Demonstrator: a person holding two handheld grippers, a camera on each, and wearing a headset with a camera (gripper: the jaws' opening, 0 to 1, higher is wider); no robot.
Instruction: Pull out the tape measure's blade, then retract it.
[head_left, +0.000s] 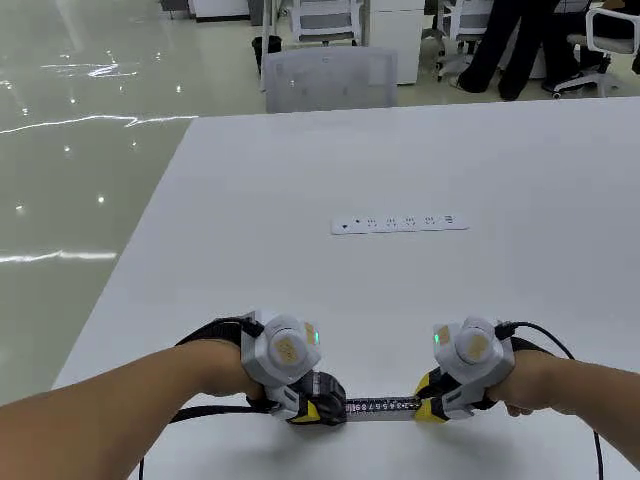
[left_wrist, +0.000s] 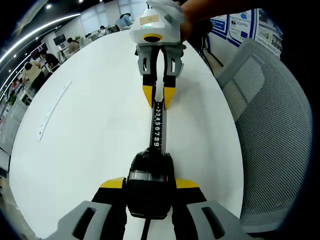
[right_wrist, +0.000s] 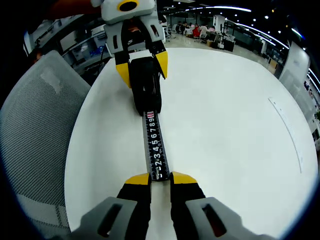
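Two grippers sit at the bench's (head_left: 400, 160) near edge. The left gripper (head_left: 315, 408) is clamped on the tape measure (left_wrist: 150, 175). Its blade (right_wrist: 154, 145) runs a short way right to the right gripper (right_wrist: 161, 178), pinched on the tip. Pull-out looks barely begun; next, probably spread the grippers wider, blade kept straight.

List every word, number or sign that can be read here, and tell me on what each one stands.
"123456789": white digits on the black metal blade pulled from the black tape measure case.
Dark marks on the flat white strip: too small to read.
Blue-and-white wall posters: blurred.
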